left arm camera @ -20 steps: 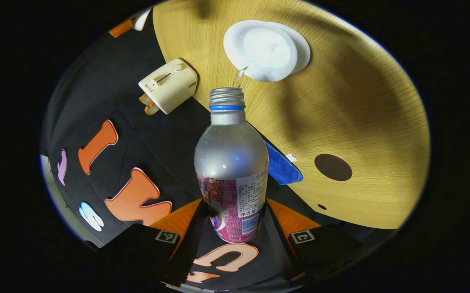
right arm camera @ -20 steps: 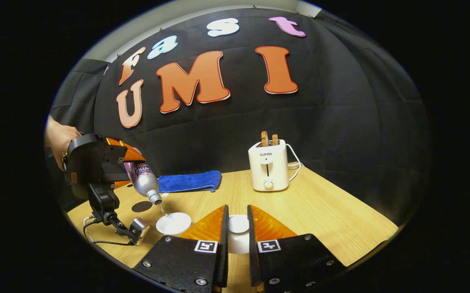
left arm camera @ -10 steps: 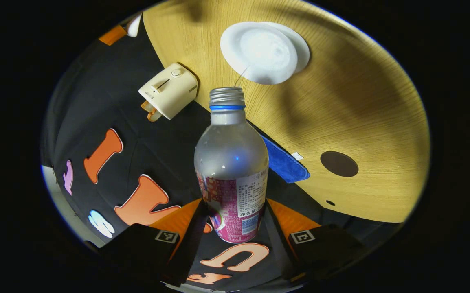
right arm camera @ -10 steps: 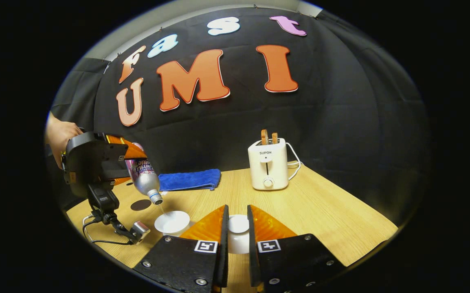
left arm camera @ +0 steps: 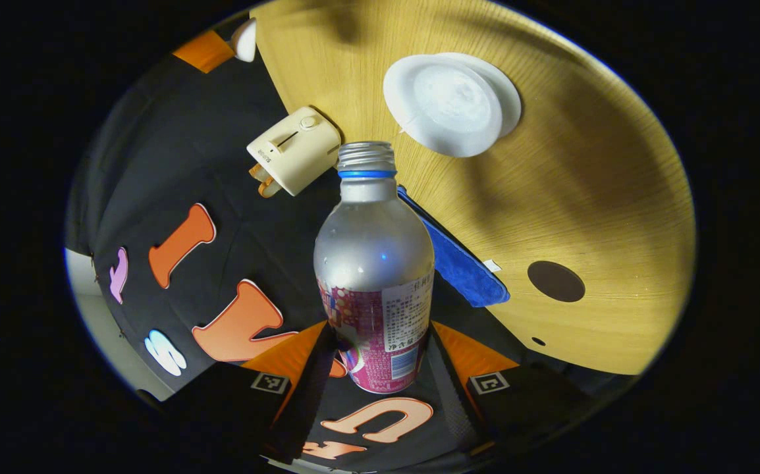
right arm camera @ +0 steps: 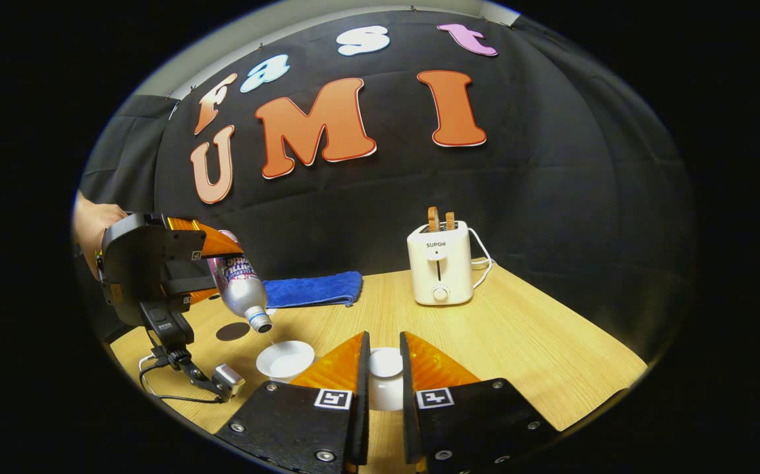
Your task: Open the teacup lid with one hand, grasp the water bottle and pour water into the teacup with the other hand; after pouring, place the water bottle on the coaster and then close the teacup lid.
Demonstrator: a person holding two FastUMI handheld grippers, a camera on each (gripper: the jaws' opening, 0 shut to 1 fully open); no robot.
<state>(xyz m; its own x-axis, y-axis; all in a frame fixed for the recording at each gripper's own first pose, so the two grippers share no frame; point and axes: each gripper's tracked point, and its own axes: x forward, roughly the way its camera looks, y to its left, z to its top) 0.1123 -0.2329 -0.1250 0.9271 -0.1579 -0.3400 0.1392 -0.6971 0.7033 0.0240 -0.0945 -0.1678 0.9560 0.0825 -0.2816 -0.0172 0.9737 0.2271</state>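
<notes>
So the lid part is clearly sorted: the right gripper [right arm camera: 380, 378] has its fingers clamped on the teacup lid [right arm camera: 384, 363], holding it off to the side of the open teacup [right arm camera: 285, 360], which sits uncovered on the wooden table [right arm camera: 525, 342]; the left gripper [left arm camera: 376, 368] is squeezing the lower, labelled end of the water bottle [left arm camera: 374, 263], and from the right gripper view you can see the bottle tipped neck-down above and just to the side of the cup, with a hand [right arm camera: 93, 224] behind the rig; in the left gripper view the cup looks like it has water in it, and I can't make out a proper stream off the bottle mouth, so my guess is the pour is basically wrapping up; what's left: swing the bottle upright, park it on the dark round coaster [left arm camera: 556, 281], which sits bare near the blue cloth [left arm camera: 465, 270], then drop the lid back on; toaster [right arm camera: 440, 263] is just hanging out at the back.
</notes>
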